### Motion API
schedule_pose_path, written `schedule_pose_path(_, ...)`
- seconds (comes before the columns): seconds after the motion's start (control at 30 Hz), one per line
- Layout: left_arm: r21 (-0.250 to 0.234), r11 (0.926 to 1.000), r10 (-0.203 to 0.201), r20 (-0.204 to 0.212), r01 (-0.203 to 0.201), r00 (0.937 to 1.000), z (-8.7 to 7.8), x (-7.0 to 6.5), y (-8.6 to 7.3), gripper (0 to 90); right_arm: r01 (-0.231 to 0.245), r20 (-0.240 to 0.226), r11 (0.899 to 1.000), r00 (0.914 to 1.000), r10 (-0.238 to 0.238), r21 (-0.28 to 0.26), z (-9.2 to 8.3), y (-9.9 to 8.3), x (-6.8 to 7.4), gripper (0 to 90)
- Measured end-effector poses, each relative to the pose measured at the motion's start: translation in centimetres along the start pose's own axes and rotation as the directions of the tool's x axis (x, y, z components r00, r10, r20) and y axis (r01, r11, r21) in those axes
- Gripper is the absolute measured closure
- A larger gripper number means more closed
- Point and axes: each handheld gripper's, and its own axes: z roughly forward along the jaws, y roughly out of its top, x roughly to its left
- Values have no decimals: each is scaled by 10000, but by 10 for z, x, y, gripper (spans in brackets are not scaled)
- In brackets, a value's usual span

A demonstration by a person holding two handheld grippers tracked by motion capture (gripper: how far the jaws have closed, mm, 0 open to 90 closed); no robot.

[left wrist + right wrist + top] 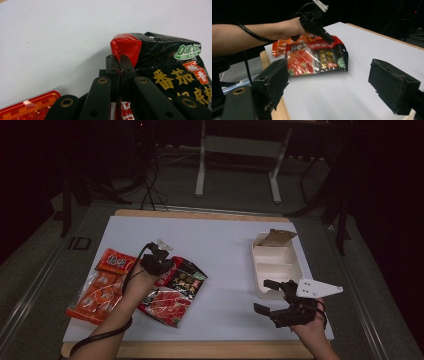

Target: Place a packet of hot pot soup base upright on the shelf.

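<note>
Left gripper (119, 65): jaws clamped on the top edge of the glossy red-and-black plastic snack packet (160, 62), tilting it up off the white table sheet (62, 37). Right gripper (329, 85): jaws spread wide, holding nothing, near the white compartmented plastic tray (276, 262).

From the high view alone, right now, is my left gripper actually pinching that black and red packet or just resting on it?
Observer: Pinching. The left gripper is shut on the packet's red top edge.
Operator: Is the packet off the table?
Observer: Its gripped edge is raised; its bottom edge looks to rest on the white table.
Operator: And my right gripper?
Observer: The right gripper is open, nothing between its pads.
</note>
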Motion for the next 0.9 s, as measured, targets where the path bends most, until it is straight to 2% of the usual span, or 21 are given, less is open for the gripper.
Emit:
schedule_pose_path(0.33,-678,9973,289,203,-275,9994,-25,-7,2,896,-39,42,10000,10000,40,-48,0,1,0,161)
schedule_pose_path(0.4,-947,9948,389,211,-367,9990,-35,-12,3,896,-53,80,10000,10000,54,-75,-1,2,0,160)
schedule_pose_path(0.47,-1195,9919,471,287,-434,9985,-41,-15,2,896,-32,-44,10000,10000,32,-76,-1,2,0,123)
schedule_pose_path(0.7,-1729,9794,1107,296,-1040,9934,-65,-30,-1,897,-189,-162,9992,9997,184,-345,-5,2,-3,126)
schedule_pose_path(0.73,-1729,9794,1107,296,-1040,9934,-65,-30,-1,897,-189,-162,9992,9997,184,-345,-5,2,-3,126)
schedule_pose_path(0.77,-1892,9752,1226,273,-1153,9921,-71,-34,-2,897,-202,-174,9989,9997,195,-412,-5,2,-3,126)
schedule_pose_path(0.9,-2131,9658,1581,306,-1481,9870,-83,-43,-2,896,-175,-119,9988,9998,170,-462,-5,3,-2,126)
